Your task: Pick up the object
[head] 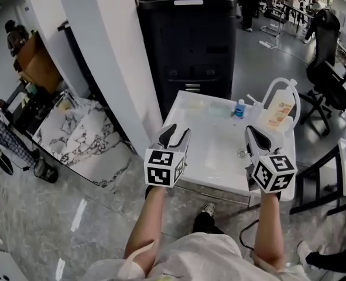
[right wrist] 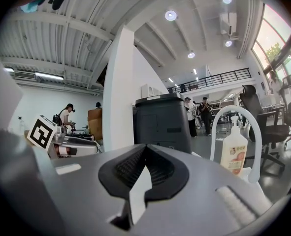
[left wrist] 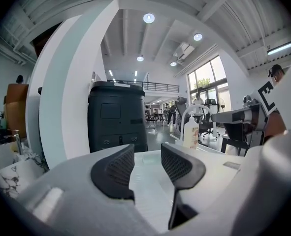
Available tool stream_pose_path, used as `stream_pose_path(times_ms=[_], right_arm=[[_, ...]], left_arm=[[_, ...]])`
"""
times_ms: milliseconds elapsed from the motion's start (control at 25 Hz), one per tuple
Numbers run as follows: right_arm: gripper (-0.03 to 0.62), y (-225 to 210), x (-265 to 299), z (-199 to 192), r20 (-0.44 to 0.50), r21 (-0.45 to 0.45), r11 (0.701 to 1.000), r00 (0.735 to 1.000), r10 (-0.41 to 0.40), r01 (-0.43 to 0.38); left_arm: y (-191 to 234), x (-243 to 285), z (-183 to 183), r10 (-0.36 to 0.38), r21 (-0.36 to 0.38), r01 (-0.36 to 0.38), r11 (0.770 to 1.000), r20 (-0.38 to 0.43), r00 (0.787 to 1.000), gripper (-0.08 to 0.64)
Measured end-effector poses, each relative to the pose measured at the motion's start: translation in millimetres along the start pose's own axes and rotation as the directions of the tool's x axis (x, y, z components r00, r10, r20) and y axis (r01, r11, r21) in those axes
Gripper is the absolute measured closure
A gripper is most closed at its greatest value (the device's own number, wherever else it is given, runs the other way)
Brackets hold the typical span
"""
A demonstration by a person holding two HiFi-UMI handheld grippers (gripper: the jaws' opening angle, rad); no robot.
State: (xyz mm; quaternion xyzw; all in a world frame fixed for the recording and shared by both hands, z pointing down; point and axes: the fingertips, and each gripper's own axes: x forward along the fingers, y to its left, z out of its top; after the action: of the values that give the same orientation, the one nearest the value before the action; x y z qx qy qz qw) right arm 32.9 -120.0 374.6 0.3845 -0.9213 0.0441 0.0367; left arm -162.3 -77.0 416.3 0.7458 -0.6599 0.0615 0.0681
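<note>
Above the white table [head: 213, 151], left gripper [head: 177, 134] jaws gape empty, right gripper [head: 252, 136] jaws press together; small blue item [head: 239, 109] indistinct.

The person wears a loose pale cream top [head: 202, 256] and what seems to be a black shoe with a white toe [head: 206, 212]. The light grey plastic left gripper [head: 175, 134] and matching right gripper [head: 252, 134] have black ribbed pads [left wrist: 113, 168]. Each carries a white cube with black square markers [head: 164, 167].
</note>
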Motion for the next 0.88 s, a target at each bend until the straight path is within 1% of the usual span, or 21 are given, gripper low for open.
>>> stream_pose_path(times_ms=[440, 640, 880], right_arm=[[0.589, -69, 78, 9, -0.012, 0.013, 0.999, 0.999, -0.036, 0.036], [0.589, -94, 111, 12, -0.030, 0.016, 1.000, 0.999, -0.026, 0.026], [0.590, -122, 139, 10, -0.034, 0.034, 0.999, 0.999, -0.013, 0.014]], left_arm=[[13, 109, 21, -0.052, 0.016, 0.053, 0.998, -0.013, 0.999, 0.385], [22, 152, 25, -0.050, -0.001, 0.050, 0.999, -0.028, 0.998, 0.385], [17, 193, 26, -0.057, 0.010, 0.058, 0.998, -0.052, 0.997, 0.385]])
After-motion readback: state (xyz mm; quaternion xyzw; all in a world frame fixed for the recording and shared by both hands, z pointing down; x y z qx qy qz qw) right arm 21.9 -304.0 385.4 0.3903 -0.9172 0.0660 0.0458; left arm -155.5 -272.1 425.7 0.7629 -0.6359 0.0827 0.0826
